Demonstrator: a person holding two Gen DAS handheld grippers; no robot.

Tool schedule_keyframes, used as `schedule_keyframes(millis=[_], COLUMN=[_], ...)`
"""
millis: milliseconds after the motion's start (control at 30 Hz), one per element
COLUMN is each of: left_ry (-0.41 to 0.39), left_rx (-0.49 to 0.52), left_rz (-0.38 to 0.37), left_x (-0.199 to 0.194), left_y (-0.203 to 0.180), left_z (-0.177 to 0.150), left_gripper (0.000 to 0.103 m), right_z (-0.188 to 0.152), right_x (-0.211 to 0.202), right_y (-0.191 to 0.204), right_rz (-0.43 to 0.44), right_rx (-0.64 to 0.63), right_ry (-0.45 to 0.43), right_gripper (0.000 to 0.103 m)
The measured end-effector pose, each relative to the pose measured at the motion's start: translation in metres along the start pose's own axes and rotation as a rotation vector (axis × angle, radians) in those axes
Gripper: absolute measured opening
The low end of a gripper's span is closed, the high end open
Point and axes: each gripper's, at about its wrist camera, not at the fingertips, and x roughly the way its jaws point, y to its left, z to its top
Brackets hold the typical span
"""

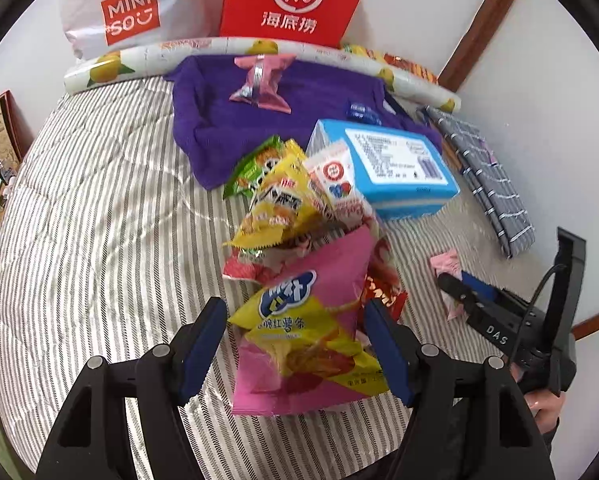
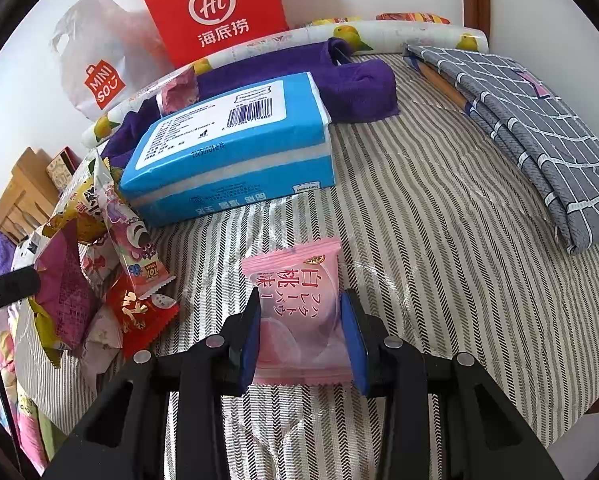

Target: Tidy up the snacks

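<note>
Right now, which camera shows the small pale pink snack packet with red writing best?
The right wrist view: the pale pink snack packet fills the centre between the right gripper fingers. The left wrist view shows it small, partly hidden.

Purple towel (image 1: 227, 120) (beside blue tissue pack (image 2: 235, 136))

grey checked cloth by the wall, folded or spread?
Folded. The grey checked cloth lies in stacked layers with edges showing along its side, on the striped table cover.

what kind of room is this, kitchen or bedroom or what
Probably a bedroom: snacks lie on a grey-striped quilted bedcover, with a folded grey checked sheet and red paper shopping bag against the wall.
</note>
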Motion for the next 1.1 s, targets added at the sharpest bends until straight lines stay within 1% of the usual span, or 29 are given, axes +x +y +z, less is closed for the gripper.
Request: schedule_keyframes(millis=[100, 233, 433, 500, 633, 800, 1100], left_ry=[0.031, 0.067, 0.081, 0.076, 0.061, 0.047, 0.004], left_rx=[-0.017, -0.031, -0.036, -0.036, -0.040, -0.041, -0.044], left_rz=[0.023, 0.027, 0.054, 0.056, 0.039, 0.031, 0.015], left_x=[0.010, 0.021, 0.030, 0.030, 0.026, 0.019, -0.004], left_y=[0.001, 0.000, -0.002, -0.001, 0.001, 0.003, 0.007], left_z=[-0.002, -0.003, -0.005, -0.005, -0.005, -0.005, -0.007], left_gripper=[0.069, 0.069, 0.068, 0.067, 0.062, 0.059, 0.059], right_z=[-0.002, -0.004, -0.005, -0.006, -0.006, -0.005, -0.005], right_x=[0.000, -0.001, -0.002, -0.002, -0.003, -0.002, -0.010], right_y=[0.001, 0.002, 0.000, 0.000, 0.000, 0.001, 0.001], right_rz=[-0.002, -0.005, 0.003, 0.004, 0.004, -0.001, -0.013], right_rx=[-0.011, -0.025, -0.023, -0.022, -0.020, -0.017, -0.004], right_ry=[-0.007, -0.017, -0.018, -0.019, -0.021, -0.018, -0.019], right_gripper=[0.038, 0.038, 0.038, 0.038, 0.038, 0.038, 0.038])
